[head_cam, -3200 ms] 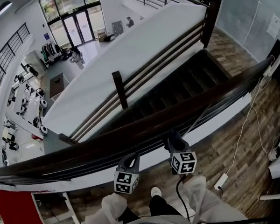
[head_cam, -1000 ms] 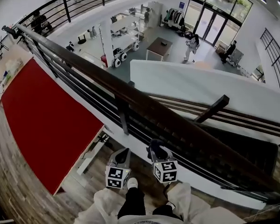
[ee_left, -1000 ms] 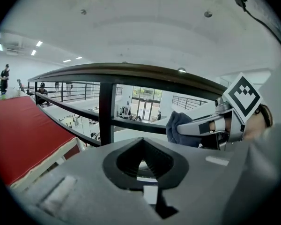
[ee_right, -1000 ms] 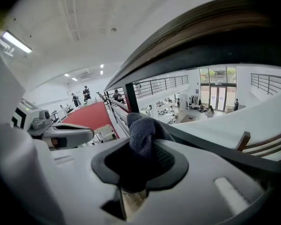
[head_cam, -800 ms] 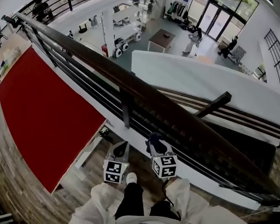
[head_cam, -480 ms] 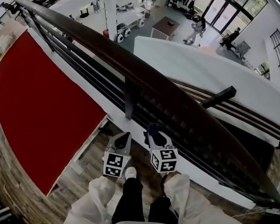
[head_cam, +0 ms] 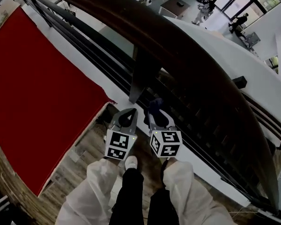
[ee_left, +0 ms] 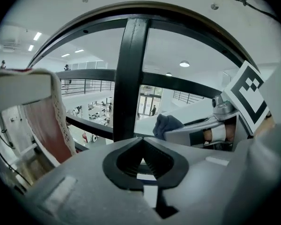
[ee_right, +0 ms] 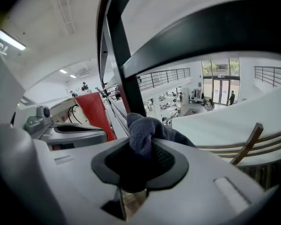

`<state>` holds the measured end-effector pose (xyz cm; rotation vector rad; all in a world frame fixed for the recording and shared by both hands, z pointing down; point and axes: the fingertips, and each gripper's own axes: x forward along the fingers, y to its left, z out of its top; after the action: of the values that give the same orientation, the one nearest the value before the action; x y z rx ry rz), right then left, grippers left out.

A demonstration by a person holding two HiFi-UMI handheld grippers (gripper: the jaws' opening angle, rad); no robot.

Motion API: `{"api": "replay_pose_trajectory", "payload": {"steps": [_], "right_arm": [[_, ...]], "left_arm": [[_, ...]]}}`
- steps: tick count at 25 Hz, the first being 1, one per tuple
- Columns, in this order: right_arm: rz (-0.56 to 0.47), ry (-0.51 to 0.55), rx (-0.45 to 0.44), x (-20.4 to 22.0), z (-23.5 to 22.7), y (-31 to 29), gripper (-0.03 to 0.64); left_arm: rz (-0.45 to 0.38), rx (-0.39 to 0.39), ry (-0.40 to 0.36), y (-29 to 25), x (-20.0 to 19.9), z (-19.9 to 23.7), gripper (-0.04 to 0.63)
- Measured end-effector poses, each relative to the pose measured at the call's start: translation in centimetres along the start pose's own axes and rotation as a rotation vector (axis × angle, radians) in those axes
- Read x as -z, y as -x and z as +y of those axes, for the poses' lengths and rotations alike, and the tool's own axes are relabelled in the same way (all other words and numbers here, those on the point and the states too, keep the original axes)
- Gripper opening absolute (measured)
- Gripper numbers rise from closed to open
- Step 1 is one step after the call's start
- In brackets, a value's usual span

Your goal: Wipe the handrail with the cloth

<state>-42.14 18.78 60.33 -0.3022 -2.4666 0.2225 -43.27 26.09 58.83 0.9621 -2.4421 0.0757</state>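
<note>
One cloth (ee_right: 147,130), dark blue, sits clamped in our right gripper (head_cam: 158,117) near the handrail (head_cam: 187,50); our left gripper (head_cam: 127,116) has its jaws closed together, empty

Left hand-held gripper (head_cam: 128,114) closed; right (head_cam: 157,116) clamped.

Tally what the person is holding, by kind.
grippers: 2, the left gripper and the right gripper
cloth: 1, clamped in the right gripper
total: 3
</note>
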Motion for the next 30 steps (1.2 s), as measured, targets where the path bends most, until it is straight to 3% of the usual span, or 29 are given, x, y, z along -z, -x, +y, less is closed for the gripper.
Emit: {"api": "replay_pose_trajectory", "payload": {"steps": [13, 30], "right_arm": [[0.006, -0.011, -0.019, 0.1, 0.3, -7.4, 0.091], [-0.004, -0.019, -0.019, 0.1, 0.1, -8.0, 0.091]], "left_arm": [[-0.001, 0.006, -0.004, -3.9, 1.9, 2.6, -0.002], [0.032, 0.021, -0.005, -4.7, 3.9, 1.2, -0.002]]}}
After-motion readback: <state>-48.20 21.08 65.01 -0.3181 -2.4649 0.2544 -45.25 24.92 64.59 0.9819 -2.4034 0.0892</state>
